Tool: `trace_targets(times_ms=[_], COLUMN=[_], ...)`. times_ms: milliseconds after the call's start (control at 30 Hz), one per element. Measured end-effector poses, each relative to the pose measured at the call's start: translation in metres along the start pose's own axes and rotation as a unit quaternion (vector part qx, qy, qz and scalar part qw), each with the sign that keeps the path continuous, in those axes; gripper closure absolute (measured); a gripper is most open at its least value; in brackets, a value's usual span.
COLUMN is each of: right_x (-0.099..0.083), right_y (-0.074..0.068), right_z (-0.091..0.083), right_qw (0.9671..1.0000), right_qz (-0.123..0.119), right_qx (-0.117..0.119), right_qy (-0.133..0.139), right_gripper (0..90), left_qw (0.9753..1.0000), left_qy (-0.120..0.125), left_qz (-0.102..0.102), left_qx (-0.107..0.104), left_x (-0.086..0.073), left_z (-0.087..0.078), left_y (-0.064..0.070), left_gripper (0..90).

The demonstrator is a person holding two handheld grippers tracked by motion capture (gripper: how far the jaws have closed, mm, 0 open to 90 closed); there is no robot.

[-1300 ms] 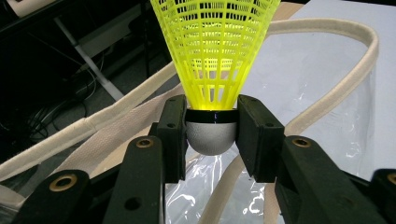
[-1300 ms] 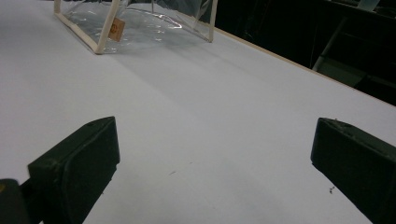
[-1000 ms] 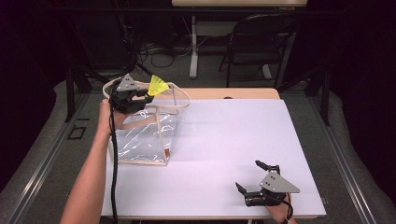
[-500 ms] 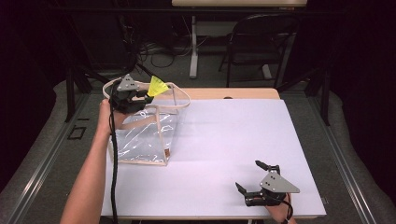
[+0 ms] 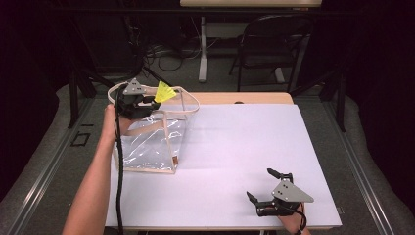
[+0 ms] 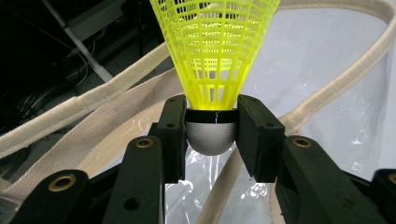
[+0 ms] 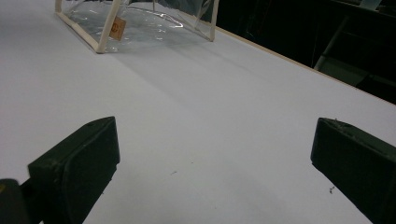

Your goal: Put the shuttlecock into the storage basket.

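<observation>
A yellow shuttlecock (image 6: pixel 212 60) is clamped by its grey cork base between the jaws of the left gripper (image 5: pixel 142 101), skirt pointing away from the gripper. It is held above the open top of a clear bag (image 5: pixel 151 142) with cream straps (image 6: pixel 116 88), which stands at the table's (image 5: pixel 244 147) far left part. The right gripper (image 5: pixel 269 188) is seen well apart from the bag, at the table's near right edge, its jaws spread wide over bare white surface.
</observation>
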State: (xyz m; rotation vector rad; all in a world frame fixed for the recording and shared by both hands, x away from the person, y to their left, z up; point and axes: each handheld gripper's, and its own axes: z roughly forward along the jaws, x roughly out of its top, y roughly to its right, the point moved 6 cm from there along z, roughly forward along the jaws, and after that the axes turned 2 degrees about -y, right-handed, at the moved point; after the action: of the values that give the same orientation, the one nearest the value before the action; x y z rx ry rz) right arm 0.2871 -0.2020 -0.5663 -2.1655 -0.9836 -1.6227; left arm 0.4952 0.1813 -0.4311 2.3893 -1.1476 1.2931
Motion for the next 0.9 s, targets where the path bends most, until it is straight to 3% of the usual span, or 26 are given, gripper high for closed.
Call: trace_targets(times_ms=[233, 400, 633, 900], right_x=[0.000, 0.000, 0.000, 0.000], right_y=[0.000, -0.001, -0.001, 0.000], right_z=[0.000, 0.001, 0.000, 0.000], right_qw=[1.0000, 1.0000, 1.0000, 1.0000], right_qz=[0.000, 0.000, 0.001, -0.001], right_qx=[0.001, 0.002, 0.002, 0.001], right_qy=[-0.002, -0.002, -0.003, -0.002], right_gripper=[0.9, 0.9, 0.9, 0.9], left_qw=[1.0000, 0.9998, 0.9993, 0.9993], left_qy=[-0.008, -0.001, 0.009, 0.023], left_qz=[0.000, -0.012, -0.029, -0.023], left_qx=[0.004, 0.014, 0.020, 0.015], left_x=[-0.002, -0.002, -0.002, 0.003], left_z=[0.001, 0.001, -0.004, -0.019], left_y=[-0.002, -0.005, -0.006, 0.003], left_gripper=[63.9, 60.0, 40.7, 17.4])
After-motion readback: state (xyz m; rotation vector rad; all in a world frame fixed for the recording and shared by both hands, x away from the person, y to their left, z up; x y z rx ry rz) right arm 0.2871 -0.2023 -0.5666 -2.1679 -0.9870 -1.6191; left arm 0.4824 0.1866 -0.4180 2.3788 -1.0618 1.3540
